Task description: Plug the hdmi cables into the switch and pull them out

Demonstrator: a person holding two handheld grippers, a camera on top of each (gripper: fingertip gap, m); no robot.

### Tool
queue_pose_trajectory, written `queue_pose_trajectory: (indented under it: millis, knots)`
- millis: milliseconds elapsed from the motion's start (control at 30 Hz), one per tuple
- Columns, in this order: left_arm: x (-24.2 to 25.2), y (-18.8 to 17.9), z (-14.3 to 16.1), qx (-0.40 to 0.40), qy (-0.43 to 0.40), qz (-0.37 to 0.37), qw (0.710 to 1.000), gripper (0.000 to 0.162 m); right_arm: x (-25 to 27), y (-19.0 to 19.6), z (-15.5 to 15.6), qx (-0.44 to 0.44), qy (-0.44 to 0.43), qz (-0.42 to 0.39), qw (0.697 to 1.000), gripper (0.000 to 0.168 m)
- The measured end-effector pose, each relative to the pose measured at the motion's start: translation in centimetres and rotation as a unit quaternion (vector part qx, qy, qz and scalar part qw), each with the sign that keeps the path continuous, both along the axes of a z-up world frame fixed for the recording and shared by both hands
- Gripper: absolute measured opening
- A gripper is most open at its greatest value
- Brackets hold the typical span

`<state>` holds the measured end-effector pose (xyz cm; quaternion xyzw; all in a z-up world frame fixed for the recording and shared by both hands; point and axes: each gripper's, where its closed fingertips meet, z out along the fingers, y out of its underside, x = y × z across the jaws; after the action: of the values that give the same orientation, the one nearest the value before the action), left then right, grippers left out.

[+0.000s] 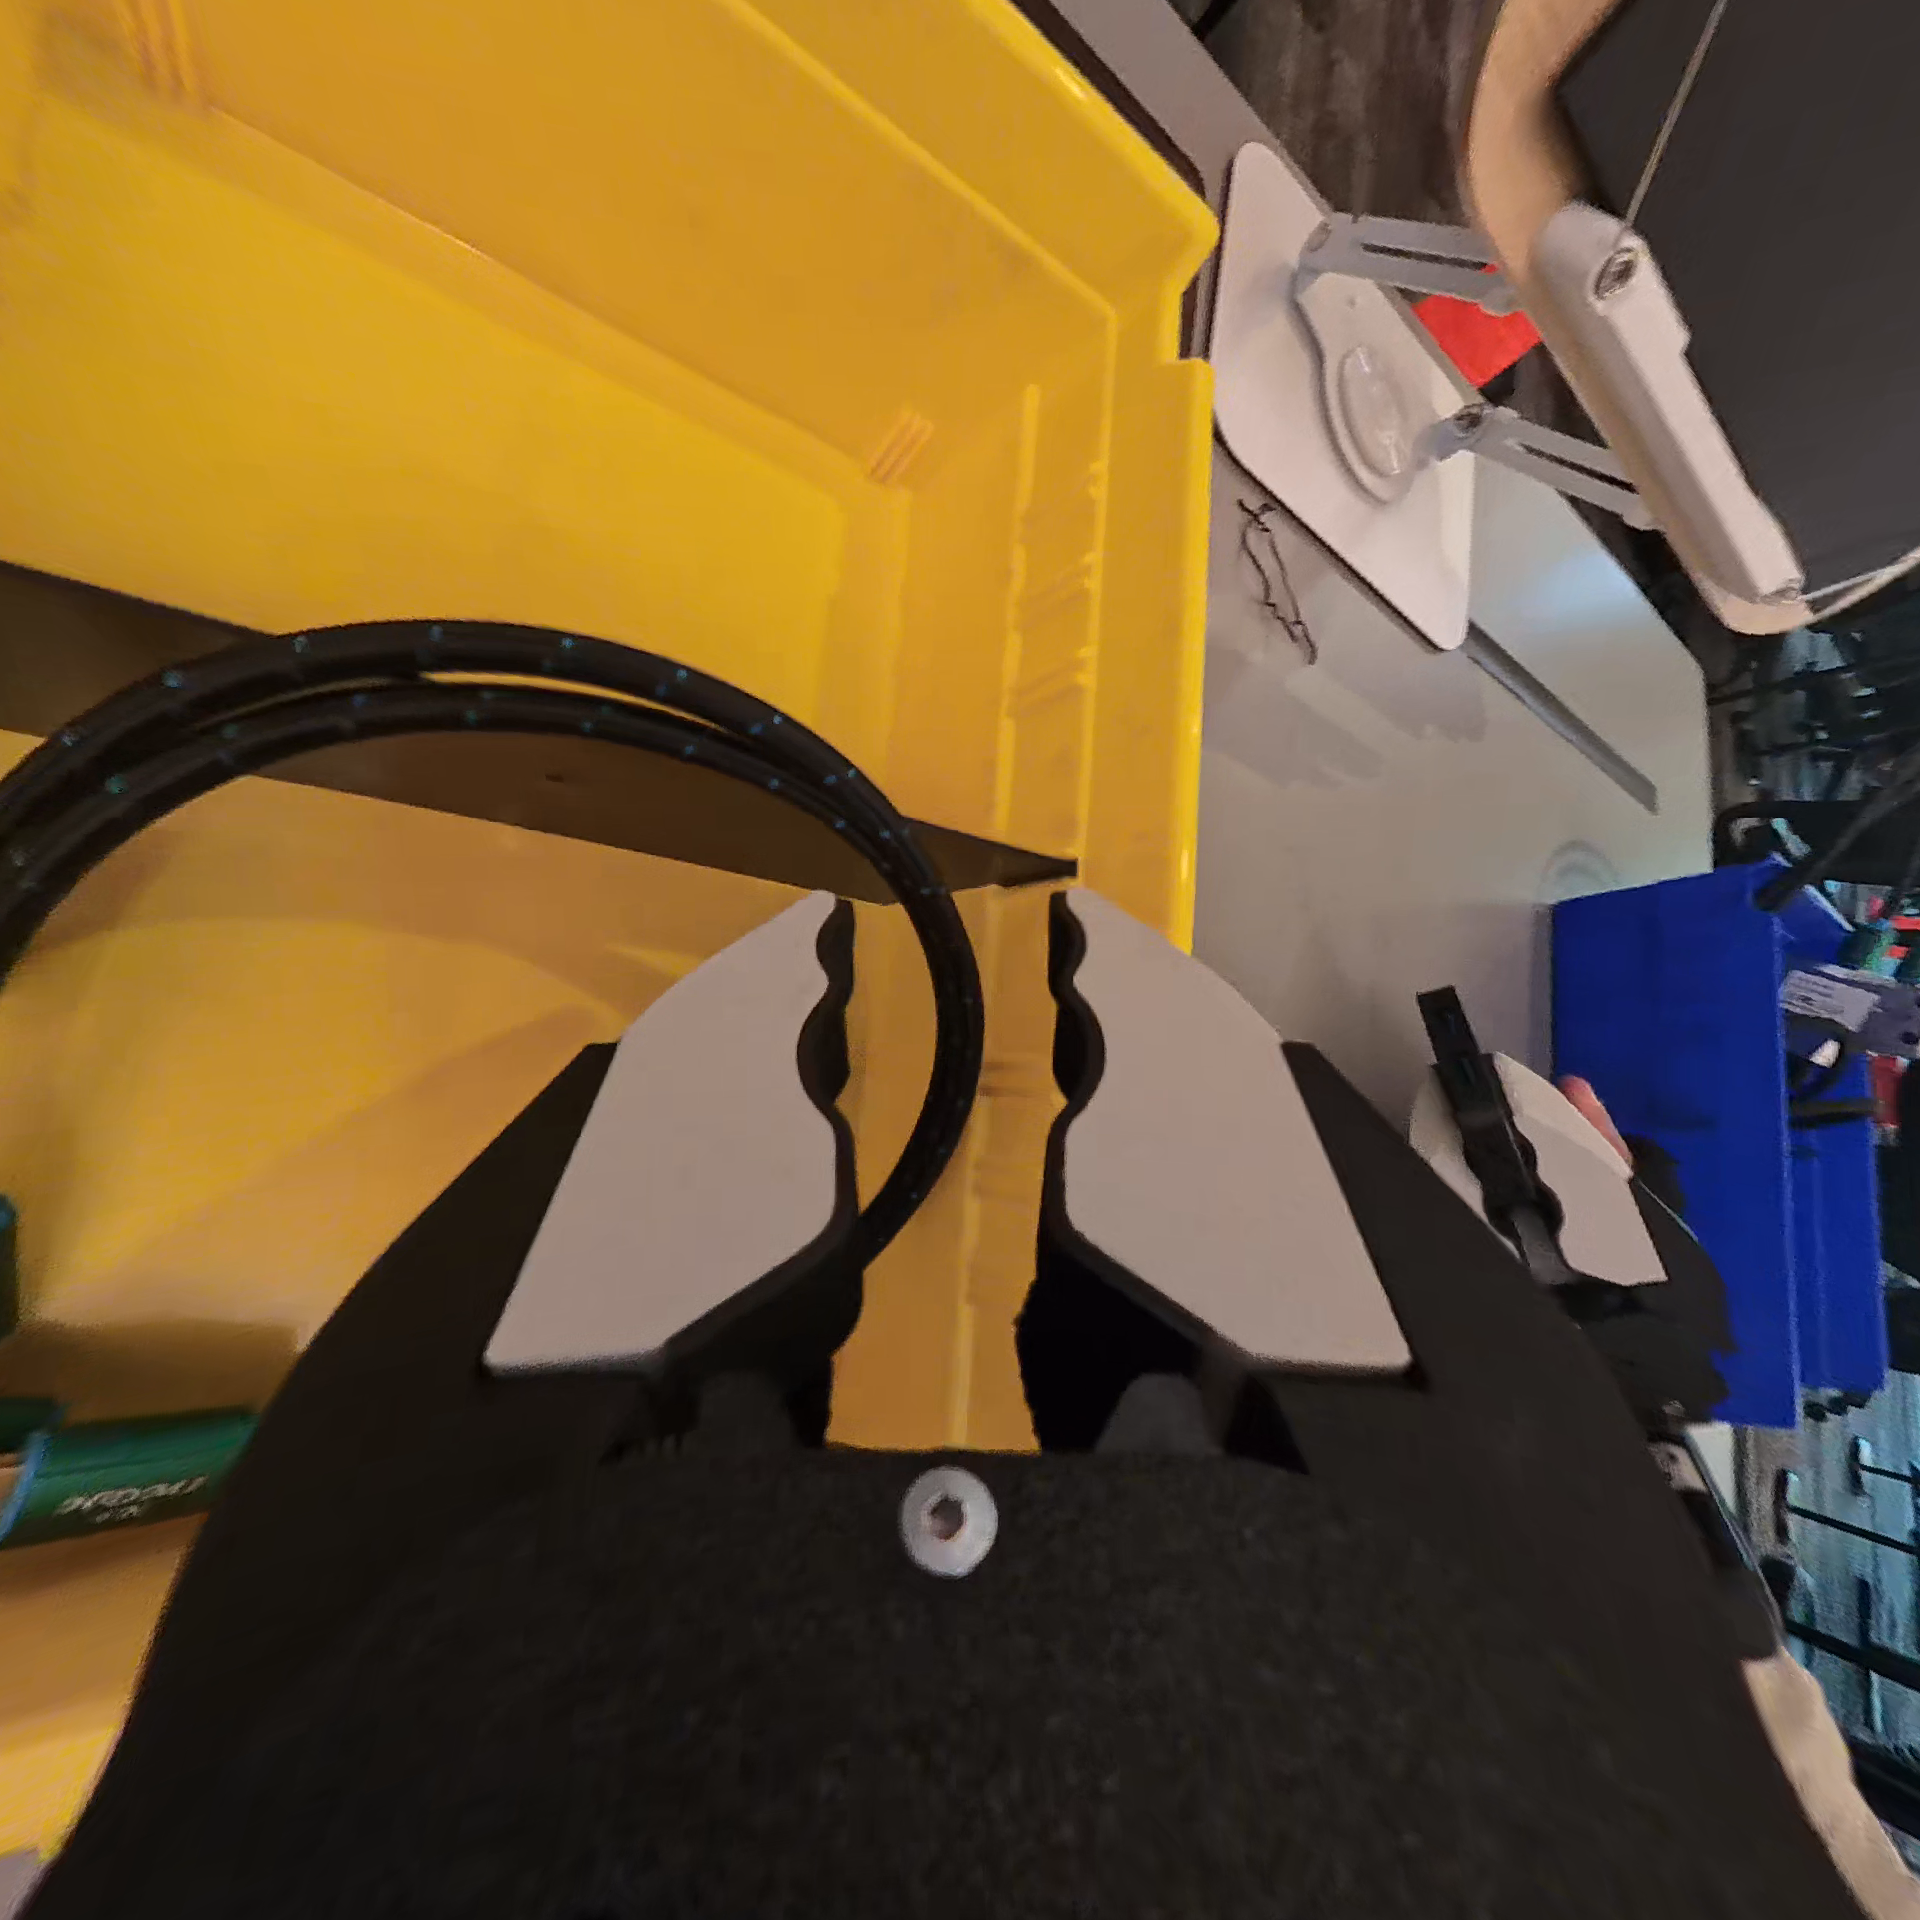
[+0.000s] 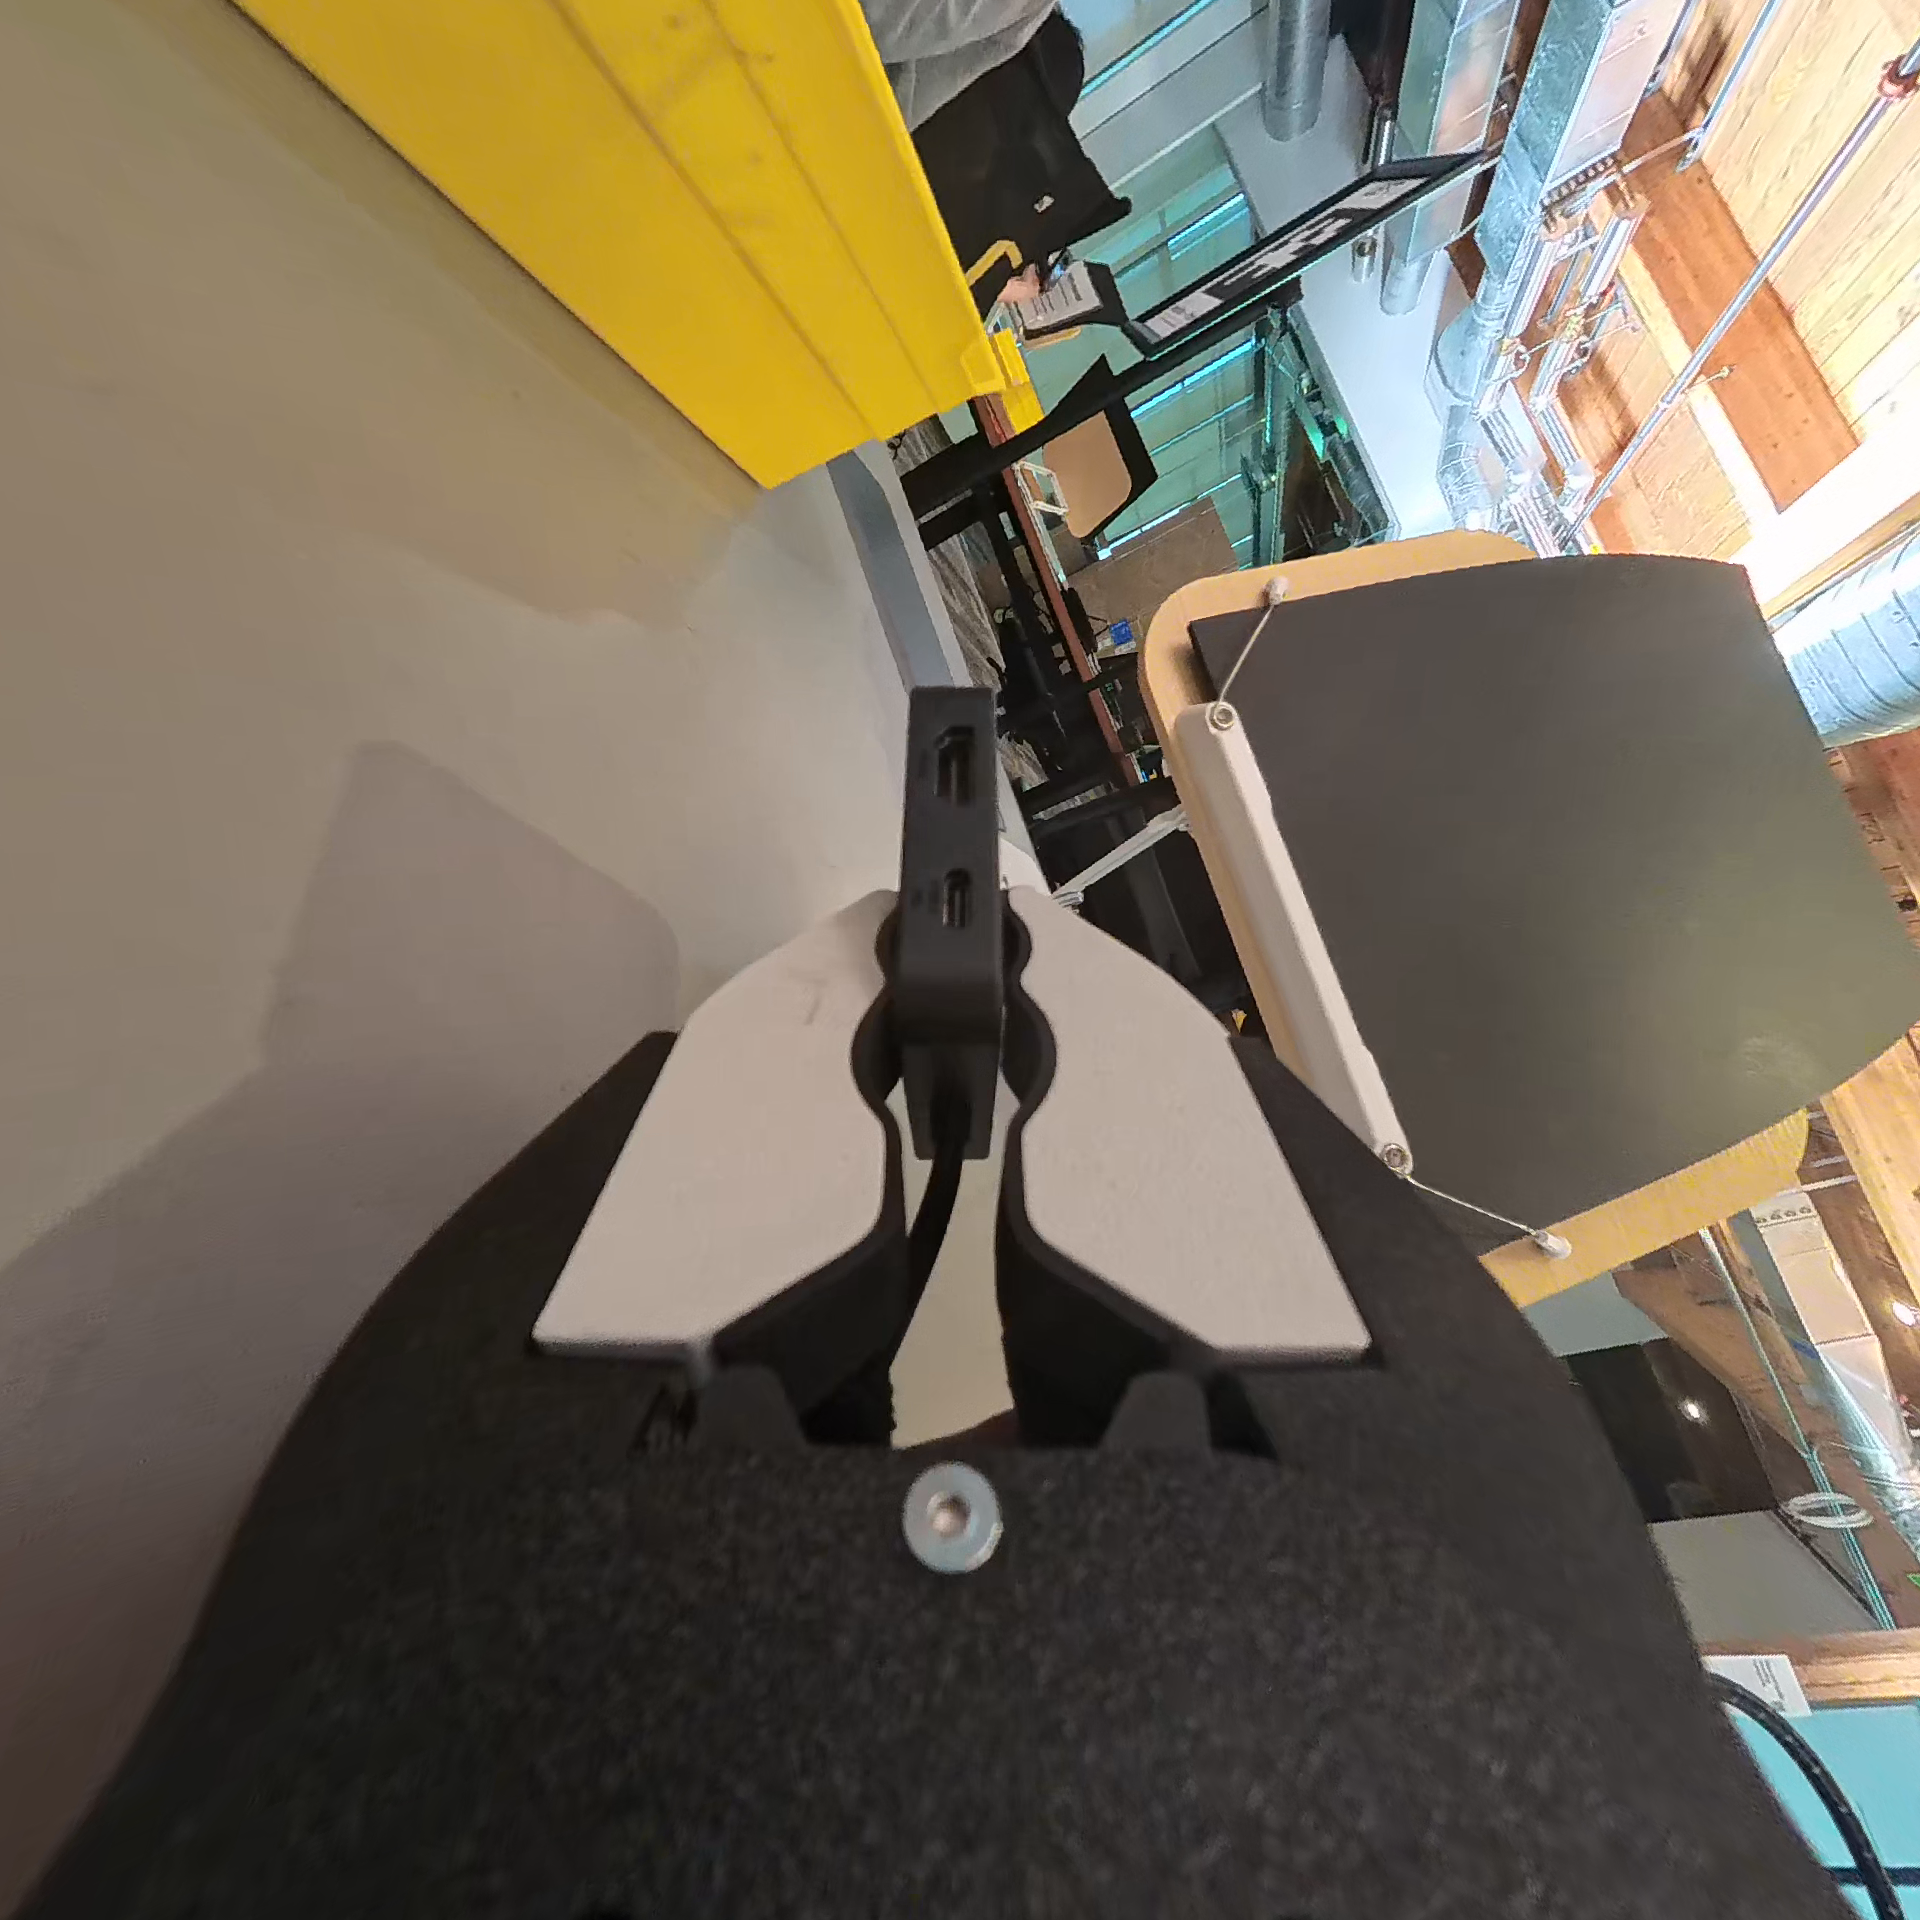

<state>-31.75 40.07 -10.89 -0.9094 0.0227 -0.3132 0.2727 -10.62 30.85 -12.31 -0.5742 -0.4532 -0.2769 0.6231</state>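
Left gripper (image 1: 951,904): jaws parted, nothing held; cable (image 1: 416,675) loop cut off at frame edge.
Right gripper (image 2: 951,914): jaws clamped on switch (image 2: 951,831); its far end hidden.

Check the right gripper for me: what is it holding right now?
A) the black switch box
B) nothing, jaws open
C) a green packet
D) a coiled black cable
A: the right gripper is clamped on the black switch box, ports facing the camera.
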Motion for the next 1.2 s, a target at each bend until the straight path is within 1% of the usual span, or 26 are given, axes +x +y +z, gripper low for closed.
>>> queue_pose_trajectory:
  millis: [100, 133, 167, 300, 400, 467, 533, 600, 633, 700, 767, 800, 833, 933, 967, 1000, 1067, 1133, 1200]
  knots:
    - [0.3, 0.4, -0.8, -0.013, 0.013, 0.001, 1.000, 0.035, 0.0, 0.0, -0.2, -0.004, -0.004, 0.000, 1.000, 0.014]
    - [0.2, 0.5, -1.1, -0.014, 0.021, 0.004, 1.000, 0.026, -0.1, -0.1, -0.2, -0.004, -0.004, 0.000, 1.000, 0.014]
    - [0.0, 0.6, -1.1, -0.012, 0.026, 0.007, 1.000, 0.011, -0.1, -0.1, -0.2, -0.005, -0.004, 0.001, 1.000, 0.014]
    - [-0.6, 0.2, 0.3, 0.016, 0.009, -0.005, 1.000, 0.010, -0.1, -0.1, -0.2, -0.007, -0.003, 0.001, 1.000, 0.014]
    - [-1.6, -0.9, 3.2, 0.049, -0.034, -0.019, 0.998, 0.009, -0.1, -0.1, -0.3, -0.007, -0.002, 0.002, 1.000, 0.014]
    - [-2.5, -2.3, 6.4, 0.095, -0.060, -0.034, 0.993, 0.009, 0.0, -0.1, -0.1, -0.004, -0.002, 0.001, 1.000, 0.014]
    - [-3.3, -3.8, 9.8, 0.148, -0.065, -0.058, 0.985, 0.009, 0.0, -0.1, 0.0, -0.001, 0.002, -0.001, 1.000, 0.014]
    - [-3.5, -5.5, 13.5, 0.202, -0.071, -0.083, 0.973, 0.008, 0.2, -0.1, 0.3, 0.004, 0.009, -0.003, 1.000, 0.014]
    - [-3.2, -6.7, 15.3, 0.224, -0.087, -0.101, 0.965, 0.008, 0.2, 0.0, 0.5, 0.006, 0.013, -0.004, 1.000, 0.014]
    - [-1.6, -9.7, 18.6, 0.256, -0.141, -0.149, 0.945, 0.007, 0.5, 0.0, 0.8, 0.013, 0.020, -0.009, 1.000, 0.014]
    - [0.7, -12.8, 21.0, 0.274, -0.192, -0.195, 0.922, 0.007, 0.7, -0.1, 1.3, 0.018, 0.033, -0.009, 0.999, 0.014]
    - [1.7, -14.1, 21.8, 0.278, -0.203, -0.212, 0.914, 0.007, 0.8, -0.1, 1.4, 0.019, 0.040, -0.010, 0.999, 0.014]
    - [2.6, -14.8, 22.0, 0.280, -0.196, -0.219, 0.914, 0.007, 0.9, -0.1, 1.4, 0.018, 0.044, -0.011, 0.999, 0.014]
    - [4.1, -15.1, 21.9, 0.295, -0.140, -0.224, 0.918, 0.007, 1.1, -0.1, 1.5, 0.019, 0.045, -0.014, 0.999, 0.014]
    - [4.4, -15.0, 22.2, 0.297, -0.144, -0.224, 0.917, 0.007, 1.2, -0.1, 1.5, 0.021, 0.044, -0.015, 0.999, 0.014]
    - [4.8, -15.2, 22.7, 0.292, -0.166, -0.232, 0.913, 0.007, 1.2, -0.2, 1.6, 0.023, 0.043, -0.015, 0.999, 0.014]
    - [6.1, -16.5, 24.3, 0.276, -0.242, -0.270, 0.890, 0.006, 1.3, -0.3, 1.9, 0.028, 0.048, -0.016, 0.998, 0.014]
    - [7.6, -18.3, 25.7, 0.275, -0.307, -0.310, 0.857, 0.006, 1.6, -0.3, 2.4, 0.035, 0.063, -0.019, 0.997, 0.014]
    - [9.1, -20.4, 25.5, 0.279, -0.345, -0.347, 0.826, 0.006, 2.1, -0.2, 2.9, 0.040, 0.086, -0.023, 0.995, 0.014]
